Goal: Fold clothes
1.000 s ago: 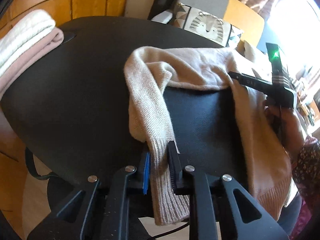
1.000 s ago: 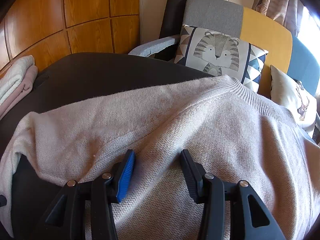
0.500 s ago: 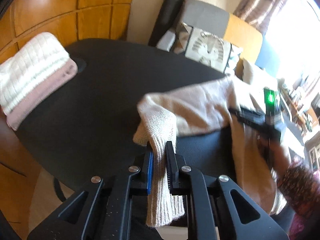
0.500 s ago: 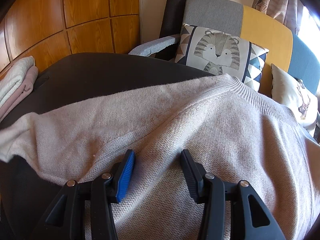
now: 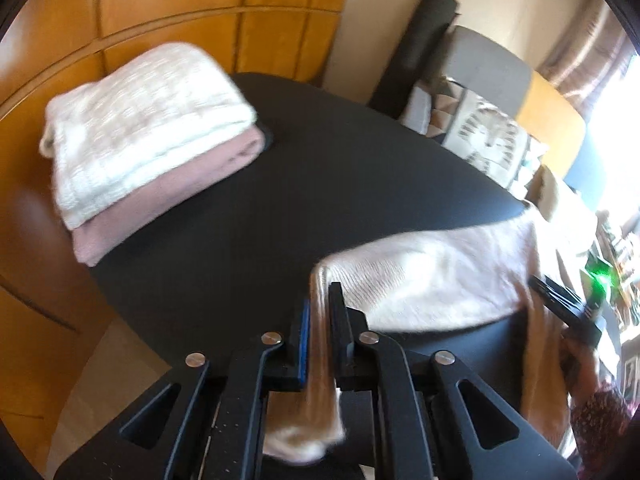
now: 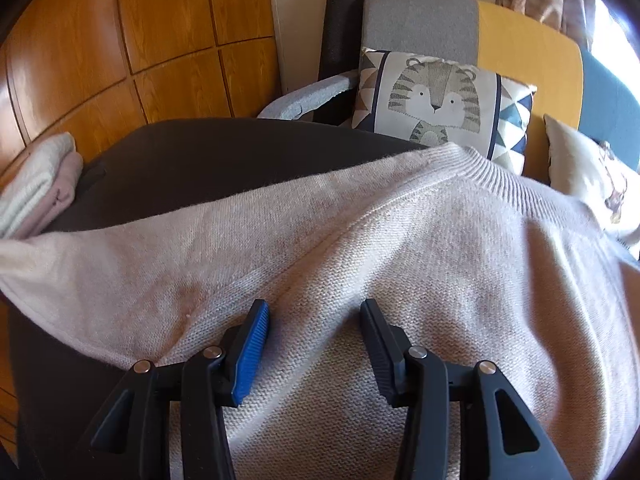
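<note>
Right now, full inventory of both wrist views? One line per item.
sweater: 1, beige, spread on table
sleeve: 1, beige, clamped in left tool
table: 1, black, centre
folded knits: 2, white on pink, stacked at table's far left edge
tiger cushion: 1, grey-white, on sofa behind table
sofa: 1, grey, yellow, blue
wood panels: orange, left wall
left tool: shut on sleeve
right tool: open, on sweater body
</note>
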Available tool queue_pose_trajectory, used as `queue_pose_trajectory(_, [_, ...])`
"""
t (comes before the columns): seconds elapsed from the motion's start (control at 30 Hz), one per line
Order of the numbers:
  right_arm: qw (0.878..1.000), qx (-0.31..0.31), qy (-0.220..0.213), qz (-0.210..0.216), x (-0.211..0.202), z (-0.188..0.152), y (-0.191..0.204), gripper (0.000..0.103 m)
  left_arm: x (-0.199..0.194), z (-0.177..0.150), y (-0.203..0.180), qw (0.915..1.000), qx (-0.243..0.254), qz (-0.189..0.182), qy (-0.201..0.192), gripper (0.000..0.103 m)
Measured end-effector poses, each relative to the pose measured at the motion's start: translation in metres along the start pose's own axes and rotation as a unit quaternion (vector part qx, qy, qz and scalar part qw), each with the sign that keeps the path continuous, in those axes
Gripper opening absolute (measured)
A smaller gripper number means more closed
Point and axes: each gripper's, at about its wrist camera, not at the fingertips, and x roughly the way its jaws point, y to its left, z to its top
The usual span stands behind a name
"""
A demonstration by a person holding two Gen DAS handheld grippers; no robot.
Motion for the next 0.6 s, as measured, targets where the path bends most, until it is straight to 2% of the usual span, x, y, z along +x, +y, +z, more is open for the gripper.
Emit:
queue_pose_trajectory(0.17, [1.000, -0.020, -0.002, -0.022, 0.000, -0.001, 0.010, 0.047, 0.017, 0.015, 0.016, 0.9993, 0.018, 0.029, 0.017, 0.006])
queue_pose_trajectory(0.2, [1.000, -0.021, -0.006, -0.022, -0.002, -0.001, 0.010, 0.044, 0.021, 0.017, 0.016, 0.9988, 0.026, 0.037, 0.019, 0.006])
queue_pose_trajectory(0.33, [0.998, -0.013, -0.045, 0.033, -0.021, 0.004, 0.001, 0.037, 0.039, 0.023, 0.017, 0.9972, 0.040, 0.057, 0.028, 0.005])
queue_pose_trajectory(0.4, [0.995, -0.031, -0.069, 0.065, -0.033, 0.012, 0.000, 0.035, 0.045, 0.026, 0.022, 0.9968, 0.040, 0.062, 0.030, 0.005])
queue_pose_trajectory(0.43, [0.993, -0.044, -0.073, 0.078, -0.036, 0.016, 0.001, 0.022, 0.048, 0.028, 0.024, 0.9966, 0.040, 0.065, 0.031, 0.005])
queue_pose_trajectory(0.5, [0.993, -0.068, -0.052, 0.086, -0.029, 0.023, 0.004, 0.013, 0.055, 0.034, 0.028, 0.9960, 0.039, 0.074, 0.032, 0.005])
queue_pose_trajectory(0.53, [0.992, -0.080, -0.040, 0.088, -0.024, 0.026, 0.006, 0.006, 0.057, 0.038, 0.030, 0.9958, 0.037, 0.078, 0.030, 0.005])
queue_pose_trajectory(0.6, [0.991, -0.097, -0.023, 0.085, -0.014, 0.028, 0.008, 0.006, 0.059, 0.047, 0.035, 0.9957, 0.030, 0.084, 0.026, 0.005])
